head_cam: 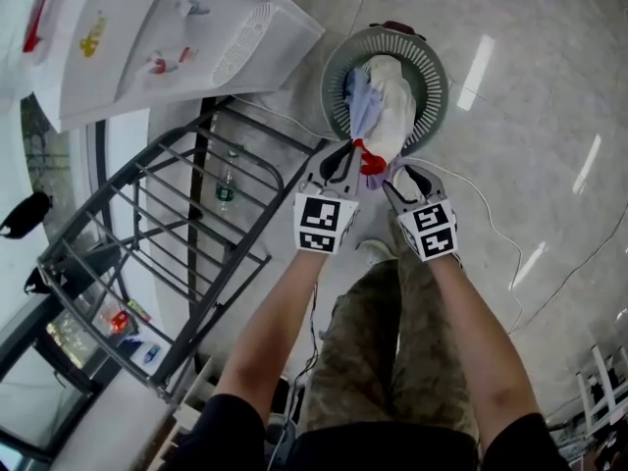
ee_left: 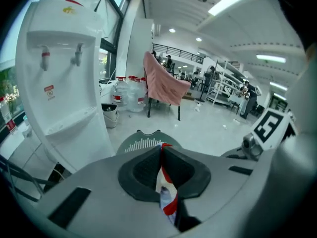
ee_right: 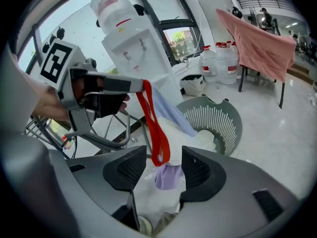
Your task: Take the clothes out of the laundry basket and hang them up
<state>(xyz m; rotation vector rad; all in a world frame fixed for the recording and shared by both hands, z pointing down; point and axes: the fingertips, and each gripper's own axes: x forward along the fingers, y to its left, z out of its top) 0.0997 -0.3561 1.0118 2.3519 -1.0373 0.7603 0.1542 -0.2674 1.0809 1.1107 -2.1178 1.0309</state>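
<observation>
A grey round laundry basket [head_cam: 432, 77] stands on the floor ahead of me. A white and lavender garment [head_cam: 388, 111] with a red strap [head_cam: 371, 160] is drawn up out of it. My left gripper [head_cam: 345, 160] is shut on the garment's red-edged cloth [ee_left: 164, 185], pinched between its pads [ee_left: 161, 155]. My right gripper [head_cam: 407, 180] stands open just right of it. In the right gripper view the red strap loop [ee_right: 154, 128] hangs from the left gripper [ee_right: 133, 86] down between the open jaws [ee_right: 163, 165], untouched by the pads. Lavender cloth [ee_right: 168, 176] lies below them.
A dark metal drying rack [head_cam: 167, 243] stands to my left, with a bottle [head_cam: 226, 189] on the floor under it. A white water dispenser [head_cam: 157, 37] is beyond the rack. A pink cloth [ee_left: 163, 83] hangs over a chair farther off. A white cable [head_cam: 491, 214] lies on the tiles at right.
</observation>
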